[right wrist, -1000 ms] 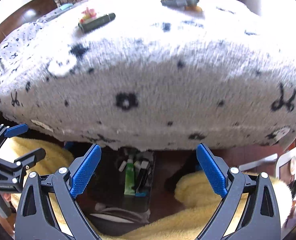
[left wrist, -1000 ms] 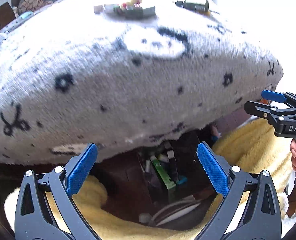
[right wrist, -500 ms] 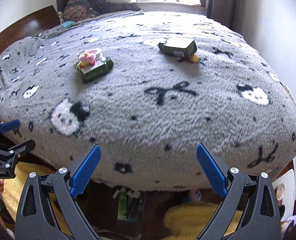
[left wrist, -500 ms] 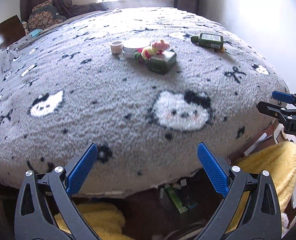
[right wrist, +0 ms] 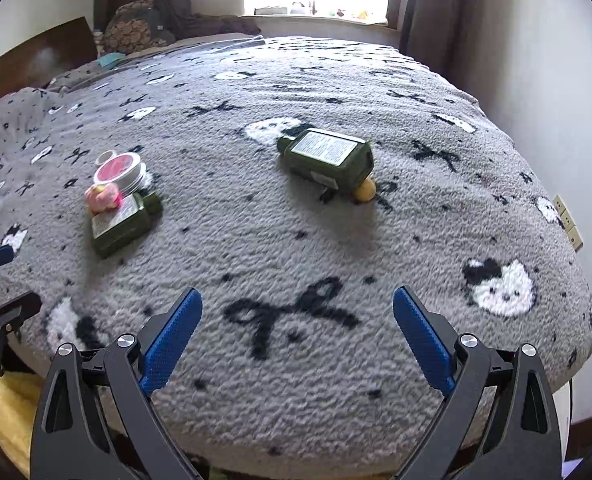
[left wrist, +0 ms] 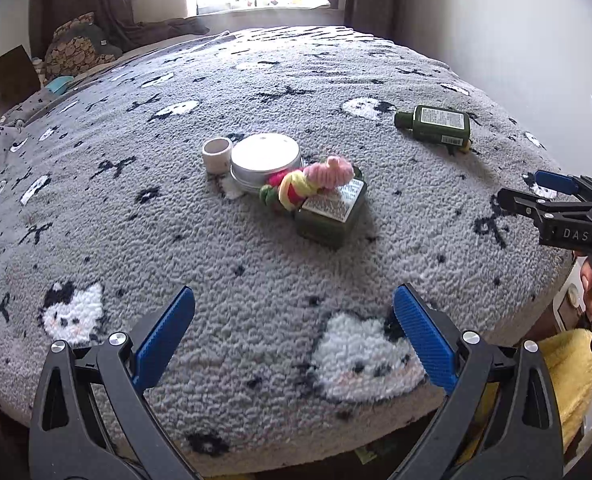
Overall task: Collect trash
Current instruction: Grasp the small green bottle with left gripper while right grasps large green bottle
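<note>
Grey fleece blanket (left wrist: pixel 255 272) holds all the trash, so with left gripper (left wrist: pixel 291 340) and right gripper (right wrist: pixel 296 340) both spread wide and empty, I'd approach the green bottle (left wrist: pixel 332 212) beside the round tin (left wrist: pixel 265 156) squarely across its short sides.

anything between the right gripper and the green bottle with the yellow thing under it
Nothing. In the right wrist view, only bare grey blanket with a black bow pattern lies between the open right hand-held gripper and that green bottle.
</note>
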{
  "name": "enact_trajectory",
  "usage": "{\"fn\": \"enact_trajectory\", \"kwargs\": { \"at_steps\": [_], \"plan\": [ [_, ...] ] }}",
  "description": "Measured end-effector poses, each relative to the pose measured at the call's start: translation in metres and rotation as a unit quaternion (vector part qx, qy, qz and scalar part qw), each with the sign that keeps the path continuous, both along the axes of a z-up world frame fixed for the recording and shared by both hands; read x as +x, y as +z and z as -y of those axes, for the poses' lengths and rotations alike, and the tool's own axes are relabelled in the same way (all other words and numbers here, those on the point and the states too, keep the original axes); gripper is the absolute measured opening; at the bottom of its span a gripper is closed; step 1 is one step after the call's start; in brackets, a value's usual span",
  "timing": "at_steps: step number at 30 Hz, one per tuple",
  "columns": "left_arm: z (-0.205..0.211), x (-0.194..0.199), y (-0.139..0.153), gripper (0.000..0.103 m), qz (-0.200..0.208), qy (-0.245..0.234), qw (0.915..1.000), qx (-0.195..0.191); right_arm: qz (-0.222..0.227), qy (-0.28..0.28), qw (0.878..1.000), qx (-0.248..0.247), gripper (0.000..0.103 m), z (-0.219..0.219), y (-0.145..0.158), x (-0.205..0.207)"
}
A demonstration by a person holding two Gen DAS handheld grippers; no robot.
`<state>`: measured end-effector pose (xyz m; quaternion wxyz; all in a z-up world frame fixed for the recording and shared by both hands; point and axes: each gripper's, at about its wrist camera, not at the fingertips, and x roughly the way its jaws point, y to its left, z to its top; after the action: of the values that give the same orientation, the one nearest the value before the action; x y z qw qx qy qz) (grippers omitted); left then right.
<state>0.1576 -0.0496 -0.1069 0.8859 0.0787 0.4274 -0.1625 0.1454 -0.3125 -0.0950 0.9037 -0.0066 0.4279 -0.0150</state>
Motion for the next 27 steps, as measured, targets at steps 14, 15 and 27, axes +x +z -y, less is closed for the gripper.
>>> {"fn": "enact_trajectory", "kwargs": {
  "at_steps": [14, 15, 27],
  "plan": [
    [0.029, 0.057, -0.034, 0.088, -0.056, -0.009, 0.9984, -0.005, -0.003, 0.014, 0.995, -0.103, 0.099, 0.025, -0.022, 0.111],
    [0.031, 0.060, -0.038, 0.085, -0.061, -0.010, 0.9981, -0.004, -0.003, 0.019, 0.994, -0.107, 0.099, 0.023, -0.024, 0.117],
    [0.047, 0.092, -0.042, 0.042, -0.056, -0.024, 0.9980, -0.016, -0.014, 0.058, 0.991, -0.116, 0.081, 0.007, -0.038, 0.157]
  ]
}}
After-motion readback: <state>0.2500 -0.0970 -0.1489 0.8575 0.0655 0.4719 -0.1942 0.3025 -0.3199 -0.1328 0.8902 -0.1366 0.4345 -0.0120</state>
